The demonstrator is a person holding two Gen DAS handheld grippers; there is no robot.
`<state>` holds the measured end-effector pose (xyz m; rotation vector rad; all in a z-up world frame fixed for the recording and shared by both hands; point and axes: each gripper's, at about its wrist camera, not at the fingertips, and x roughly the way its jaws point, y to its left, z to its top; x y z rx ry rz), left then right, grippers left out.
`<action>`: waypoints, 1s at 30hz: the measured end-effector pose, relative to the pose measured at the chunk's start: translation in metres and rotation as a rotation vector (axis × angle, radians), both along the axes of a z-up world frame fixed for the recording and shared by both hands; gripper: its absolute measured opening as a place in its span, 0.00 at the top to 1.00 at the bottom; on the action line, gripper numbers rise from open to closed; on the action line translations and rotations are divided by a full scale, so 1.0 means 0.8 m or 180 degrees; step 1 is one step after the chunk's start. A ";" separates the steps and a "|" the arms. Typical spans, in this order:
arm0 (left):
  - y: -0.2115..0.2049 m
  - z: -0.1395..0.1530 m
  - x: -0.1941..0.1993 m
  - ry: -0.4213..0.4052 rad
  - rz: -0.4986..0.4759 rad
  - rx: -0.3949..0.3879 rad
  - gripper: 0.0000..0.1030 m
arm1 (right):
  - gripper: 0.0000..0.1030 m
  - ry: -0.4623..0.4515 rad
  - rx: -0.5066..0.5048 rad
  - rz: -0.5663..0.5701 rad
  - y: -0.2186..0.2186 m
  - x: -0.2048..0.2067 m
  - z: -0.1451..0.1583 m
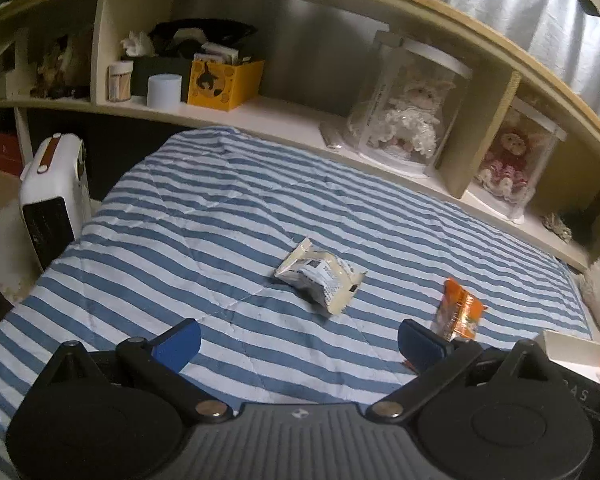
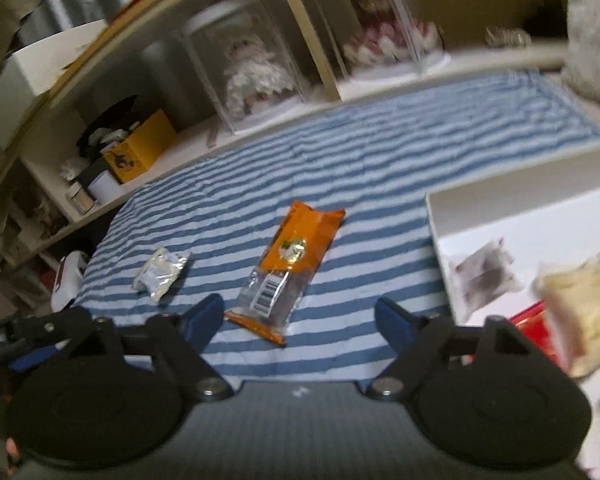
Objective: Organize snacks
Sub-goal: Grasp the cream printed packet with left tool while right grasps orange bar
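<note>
A cream and silver snack packet (image 1: 319,280) lies on the blue-striped bedcover (image 1: 204,216), ahead of my open, empty left gripper (image 1: 298,344). An orange snack packet (image 1: 458,312) lies just beyond its right finger. In the right wrist view the orange packet (image 2: 288,268) lies lengthwise just ahead of my open, empty right gripper (image 2: 300,320), and the cream packet (image 2: 161,270) lies to its left. A white box (image 2: 500,208) at the right holds several snack packets.
A headboard shelf (image 1: 284,116) runs along the far edge with a yellow box (image 1: 224,84), a white cup (image 1: 164,90) and dolls in clear cases (image 1: 408,108). A white heater (image 1: 54,196) stands left of the bed. A fluffy blanket (image 2: 592,32) lies at the far right.
</note>
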<state>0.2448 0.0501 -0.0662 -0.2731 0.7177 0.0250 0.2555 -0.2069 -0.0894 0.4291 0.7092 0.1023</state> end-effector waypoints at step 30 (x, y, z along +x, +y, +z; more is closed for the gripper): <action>-0.028 -0.049 0.155 0.0333 0.0356 0.0419 0.00 | 0.58 0.0105 0.0135 0.0473 0.013 0.060 -0.031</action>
